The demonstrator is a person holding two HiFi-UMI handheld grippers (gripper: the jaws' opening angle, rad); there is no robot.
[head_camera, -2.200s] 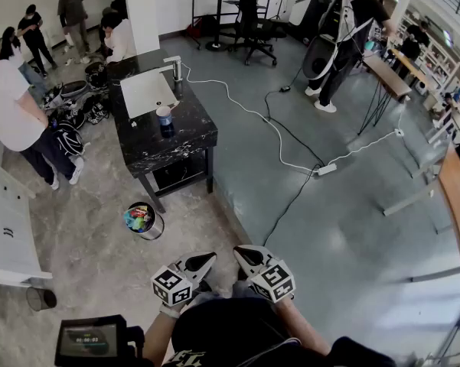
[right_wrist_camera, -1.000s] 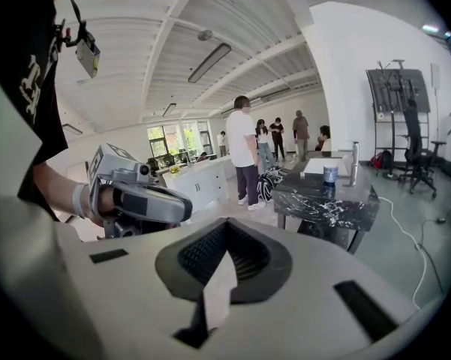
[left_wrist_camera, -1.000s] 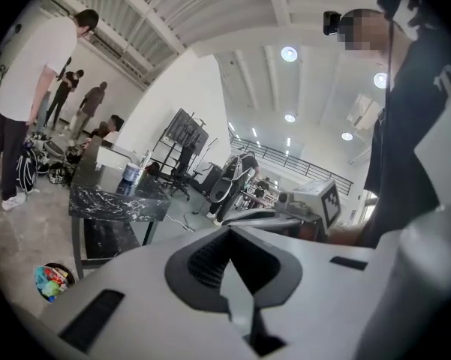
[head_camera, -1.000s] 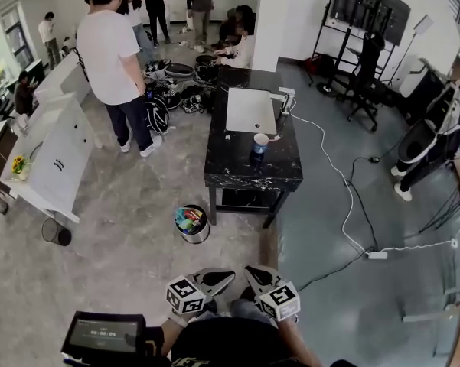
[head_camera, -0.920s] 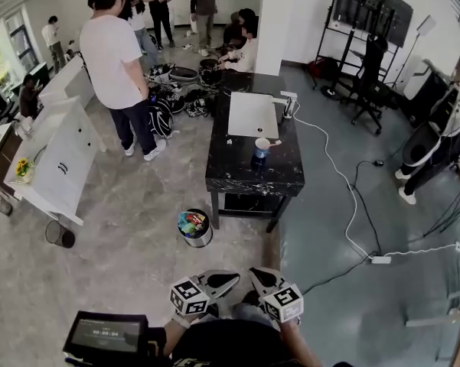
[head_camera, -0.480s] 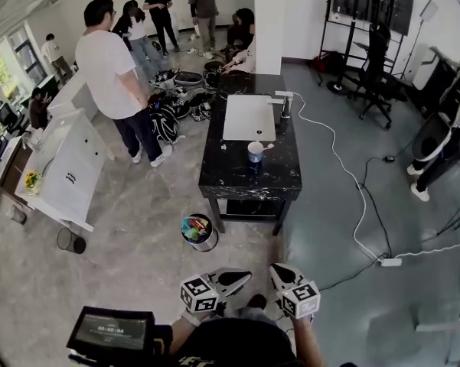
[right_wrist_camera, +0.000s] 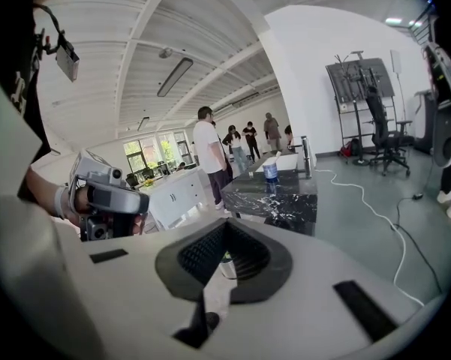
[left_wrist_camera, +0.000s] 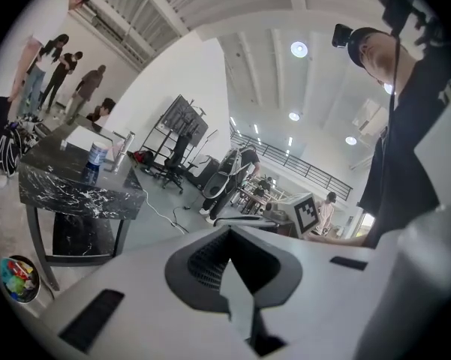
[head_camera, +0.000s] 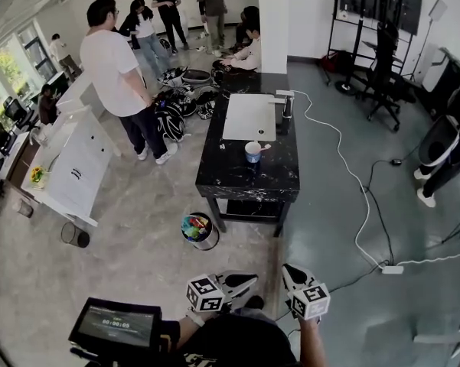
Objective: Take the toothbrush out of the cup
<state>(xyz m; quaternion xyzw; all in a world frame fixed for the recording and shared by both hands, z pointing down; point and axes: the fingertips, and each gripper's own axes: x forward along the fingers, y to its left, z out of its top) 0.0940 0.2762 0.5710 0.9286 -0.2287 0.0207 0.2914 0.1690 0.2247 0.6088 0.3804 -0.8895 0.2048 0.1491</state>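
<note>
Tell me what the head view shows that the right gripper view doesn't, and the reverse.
Head view only: the right gripper from above with its marker cube, and the gear pile on the floor beyond the table. Right gripper view only: the ceiling lamp and that gripper's jaws close up, together, nothing between them. Both: the black table, the cup on it, the person in the white shirt, and the white cable on the floor.

Blue cup (head_camera: 252,153), black white-veined table (head_camera: 243,180) (pale grey floor (head_camera: 333,205))
</note>
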